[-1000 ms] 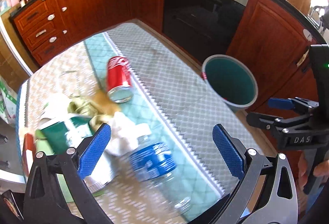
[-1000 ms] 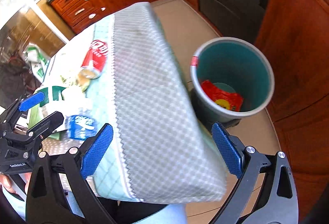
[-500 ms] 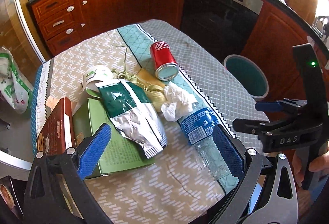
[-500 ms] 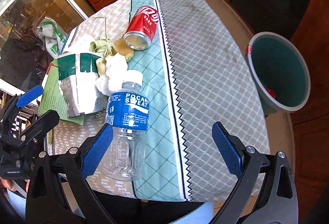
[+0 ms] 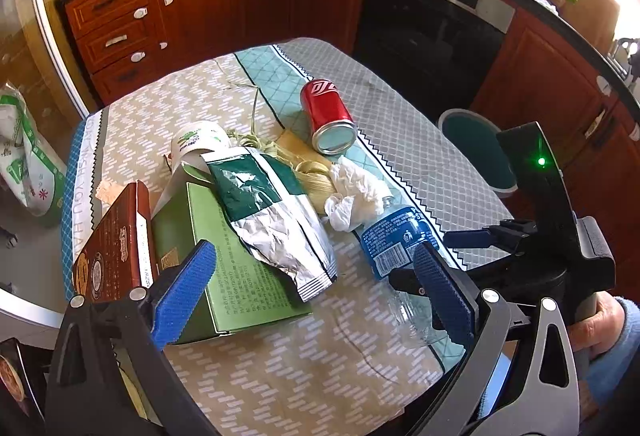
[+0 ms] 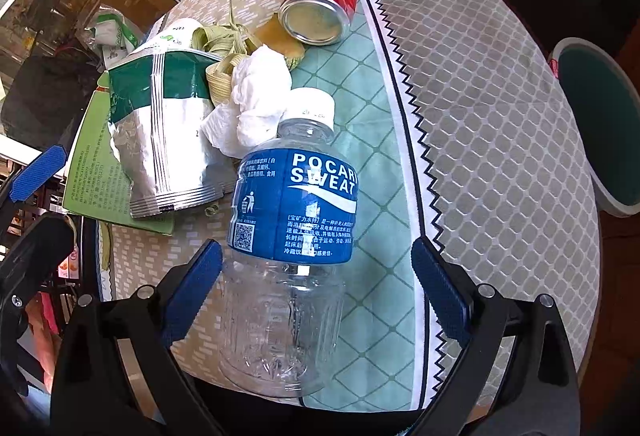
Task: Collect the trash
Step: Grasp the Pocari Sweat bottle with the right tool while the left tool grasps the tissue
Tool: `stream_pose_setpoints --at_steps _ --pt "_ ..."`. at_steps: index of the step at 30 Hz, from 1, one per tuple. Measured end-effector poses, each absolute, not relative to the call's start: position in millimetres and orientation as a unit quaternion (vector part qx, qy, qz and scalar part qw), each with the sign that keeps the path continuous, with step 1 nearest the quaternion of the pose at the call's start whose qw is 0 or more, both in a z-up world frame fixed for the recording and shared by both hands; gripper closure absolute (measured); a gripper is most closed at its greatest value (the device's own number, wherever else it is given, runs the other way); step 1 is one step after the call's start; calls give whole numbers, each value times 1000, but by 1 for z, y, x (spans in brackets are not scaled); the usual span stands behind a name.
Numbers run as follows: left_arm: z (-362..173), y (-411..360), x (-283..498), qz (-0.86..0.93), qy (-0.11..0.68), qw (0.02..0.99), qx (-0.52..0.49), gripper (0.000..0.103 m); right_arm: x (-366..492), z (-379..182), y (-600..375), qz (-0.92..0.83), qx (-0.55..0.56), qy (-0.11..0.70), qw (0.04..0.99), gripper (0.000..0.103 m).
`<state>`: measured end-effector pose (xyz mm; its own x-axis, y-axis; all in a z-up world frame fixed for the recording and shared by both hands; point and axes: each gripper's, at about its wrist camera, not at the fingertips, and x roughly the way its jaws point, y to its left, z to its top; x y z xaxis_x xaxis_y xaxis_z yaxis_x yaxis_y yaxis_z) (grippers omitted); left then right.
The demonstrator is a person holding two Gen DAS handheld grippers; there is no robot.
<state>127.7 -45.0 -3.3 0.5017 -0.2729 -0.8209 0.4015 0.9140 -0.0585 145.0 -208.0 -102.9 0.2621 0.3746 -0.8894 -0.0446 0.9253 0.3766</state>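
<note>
An empty Pocari Sweat bottle (image 6: 292,220) lies on the table between the open fingers of my right gripper (image 6: 316,288); it also shows in the left wrist view (image 5: 394,240). A red can (image 5: 330,116) (image 6: 324,2) lies on its side. A crumpled white tissue (image 5: 356,192) (image 6: 256,96), a green and silver snack bag (image 5: 276,216) (image 6: 160,132), a green box (image 5: 228,272) and a brown box (image 5: 114,240) lie nearby. My left gripper (image 5: 316,300) is open and empty above the table's near edge. The teal trash bin (image 5: 476,148) (image 6: 592,124) stands on the floor beside the table.
A paper cup (image 5: 200,140) and dried leaf wrappers (image 5: 308,176) lie among the trash. Wooden cabinets (image 5: 200,4) and a black oven (image 5: 432,24) stand behind the table. A plastic bag (image 5: 24,160) sits on the floor at left.
My right gripper has swung from the bin to the table and moved in around the bottle. My left gripper has pulled back, and more of the table shows.
</note>
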Motion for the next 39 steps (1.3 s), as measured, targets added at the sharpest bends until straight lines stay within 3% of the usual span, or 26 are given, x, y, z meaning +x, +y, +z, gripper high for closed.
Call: stream_pose_setpoints --at_steps 3,4,21,26,31,39 --pt "-4 -53 130 -199 462 861 71 4 143 -103 -209 158 156 589 777 29" --pt "-4 -55 131 -200 463 861 72 4 142 -102 -210 168 162 587 775 39" --pt "-33 -117 146 -240 487 834 98 5 119 -96 -308 55 136 556 818 40" --pt "-55 -150 160 -266 509 809 127 21 115 -98 -327 54 149 552 819 40" --pt "-85 -175 181 -271 535 786 151 23 110 -100 -334 64 161 545 820 39" --pt "-115 -186 194 -264 561 767 164 58 111 -115 -339 77 184 558 805 40"
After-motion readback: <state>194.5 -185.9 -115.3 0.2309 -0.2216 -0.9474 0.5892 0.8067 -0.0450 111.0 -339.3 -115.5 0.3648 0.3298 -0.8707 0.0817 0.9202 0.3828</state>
